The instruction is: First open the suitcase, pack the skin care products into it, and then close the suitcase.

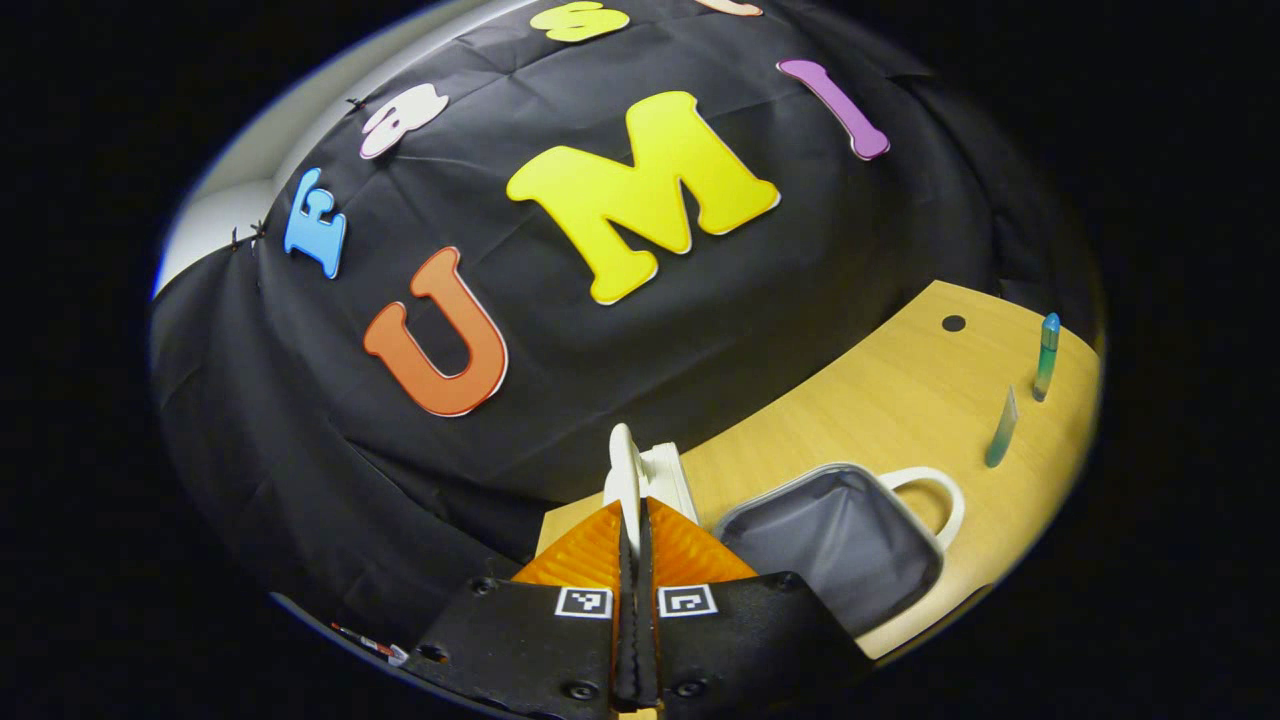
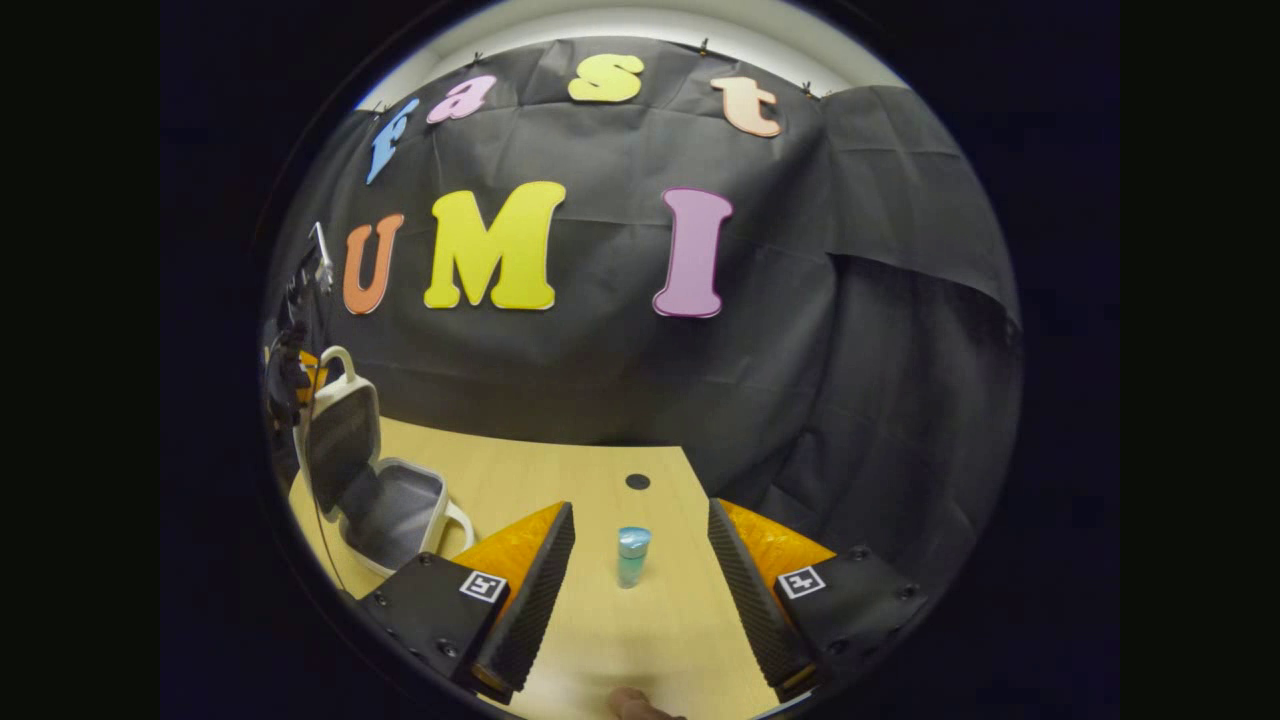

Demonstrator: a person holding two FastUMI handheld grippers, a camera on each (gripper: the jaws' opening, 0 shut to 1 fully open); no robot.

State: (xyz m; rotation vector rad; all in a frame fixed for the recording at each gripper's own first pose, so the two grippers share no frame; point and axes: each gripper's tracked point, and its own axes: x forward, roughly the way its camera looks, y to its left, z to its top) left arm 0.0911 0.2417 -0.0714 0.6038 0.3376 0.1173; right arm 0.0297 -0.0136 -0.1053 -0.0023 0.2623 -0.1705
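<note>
The small white suitcase [image 1: 835, 545] lies open on the wooden table, its grey lining showing. My left gripper [image 1: 636, 510] is shut on the edge of its raised white lid [image 1: 624, 465], holding the lid upright. Two teal skin care tubes [image 1: 1045, 355] [image 1: 1001, 430] stand to the right of the case. In the right gripper view a teal tube [image 2: 632, 556] stands upright between the fingers of my open right gripper [image 2: 640, 515], touching neither. The open suitcase [image 2: 392, 512] sits at the left there, its lid [image 2: 341, 432] held up by the other gripper [image 2: 290, 372].
The light wooden table [image 2: 560, 470] ends at the black cloth wall behind. A small dark round hole [image 2: 637, 481] marks the table just beyond the tube. A fingertip [image 2: 632, 706] shows at the bottom edge of the right gripper view.
</note>
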